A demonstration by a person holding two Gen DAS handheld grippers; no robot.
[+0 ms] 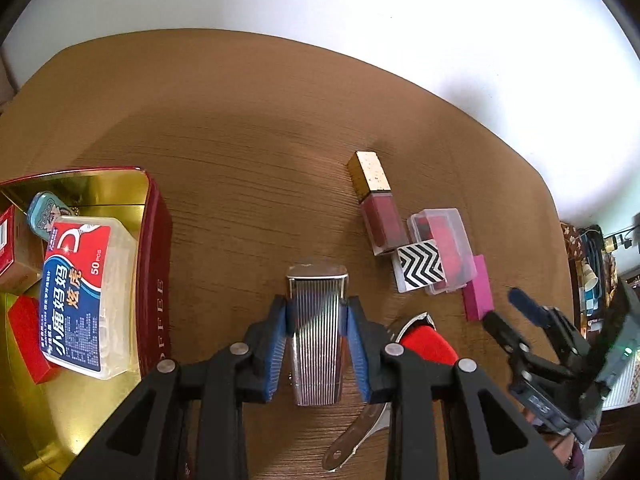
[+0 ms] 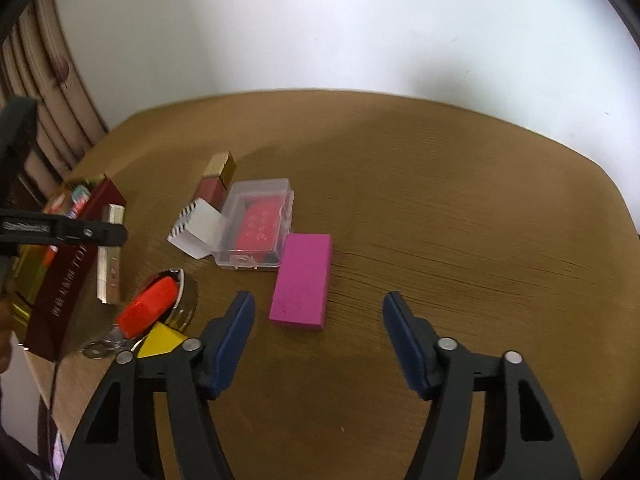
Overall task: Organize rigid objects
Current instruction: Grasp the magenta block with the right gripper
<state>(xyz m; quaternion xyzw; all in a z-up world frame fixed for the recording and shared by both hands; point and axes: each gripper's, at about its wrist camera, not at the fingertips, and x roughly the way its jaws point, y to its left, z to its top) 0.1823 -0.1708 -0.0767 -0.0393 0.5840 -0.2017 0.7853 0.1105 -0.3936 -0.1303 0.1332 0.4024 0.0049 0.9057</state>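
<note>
Two sets of tongs are seen. The left tongs point(image 1: 317, 316) are pinched on one ribbed silver case point(image 1: 317, 336), held above the counter point(image 1: 240, 140) just right of one red tin point(image 1: 154, 248). The right tongs point(image 2: 318, 312) are spread, with nothing between the pads, near one magenta block point(image 2: 302, 280). Inside the tin, one clear floss box point(image 1: 80, 296), one small teal tin point(image 1: 46, 212) and two red items, partly hidden, are counted. On the counter lie one gold-capped lip-gloss bottle point(image 1: 374, 204), one clear plastic box point(image 1: 444, 248) with red contents, one zigzag-patterned card point(image 1: 420, 270), and one orange-handled tool point(image 2: 150, 306) resting on a round tin.
</note>
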